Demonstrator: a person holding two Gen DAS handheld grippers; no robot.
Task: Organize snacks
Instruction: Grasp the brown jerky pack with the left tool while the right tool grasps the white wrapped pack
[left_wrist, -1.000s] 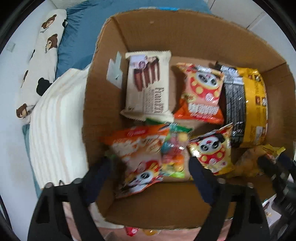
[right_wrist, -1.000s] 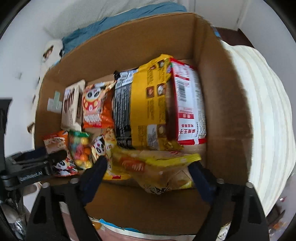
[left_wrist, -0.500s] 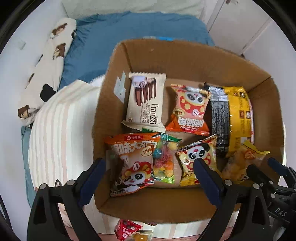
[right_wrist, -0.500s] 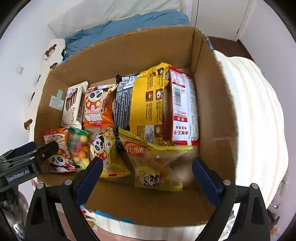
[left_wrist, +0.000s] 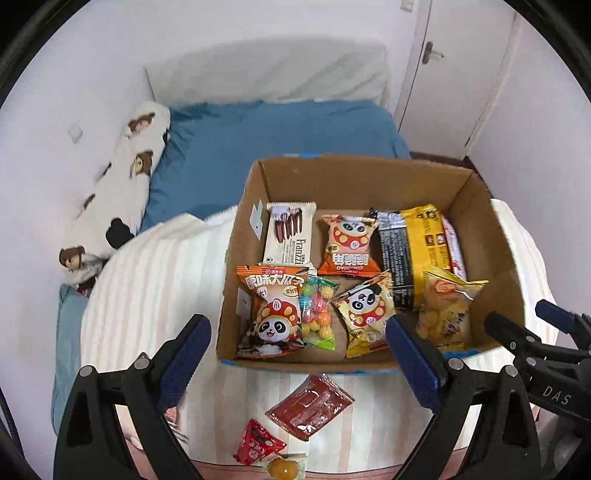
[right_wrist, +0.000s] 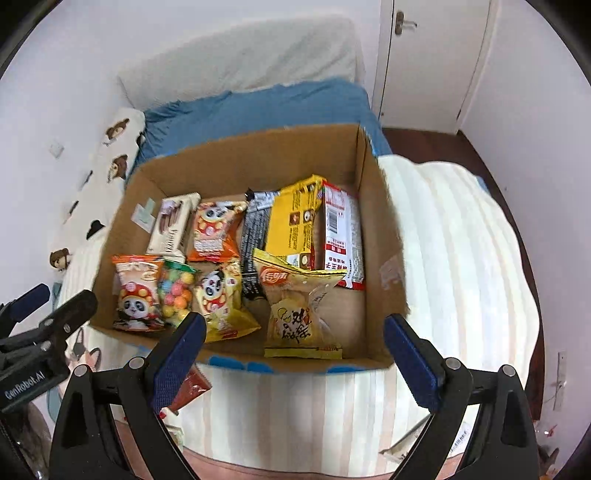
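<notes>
A cardboard box (left_wrist: 495, 236) (right_wrist: 380, 229) stands on a striped blanket and holds several snack packs. Among them are a white wafer pack (left_wrist: 290, 232), an orange panda bag (left_wrist: 349, 245), a black and yellow bag (left_wrist: 412, 251) and a clear yellow bag (right_wrist: 299, 306). A dark red sachet (left_wrist: 308, 406), a small red pack (left_wrist: 256, 441) and a round yellow sweet (left_wrist: 282, 469) lie on the blanket in front of the box. My left gripper (left_wrist: 295, 354) is open and empty above them. My right gripper (right_wrist: 293, 352) is open and empty at the box's near edge.
The box sits on a bed with a striped cream blanket (left_wrist: 155, 280), a blue sheet (left_wrist: 266, 133) and a bear-print pillow (left_wrist: 122, 184) at the left. A white door (right_wrist: 428, 62) stands at the back right. Dark floor (right_wrist: 480, 155) lies right of the bed.
Both grippers have pulled back and up out of the box, empty and open. The whole box and the loose snacks in front of it now show.
</notes>
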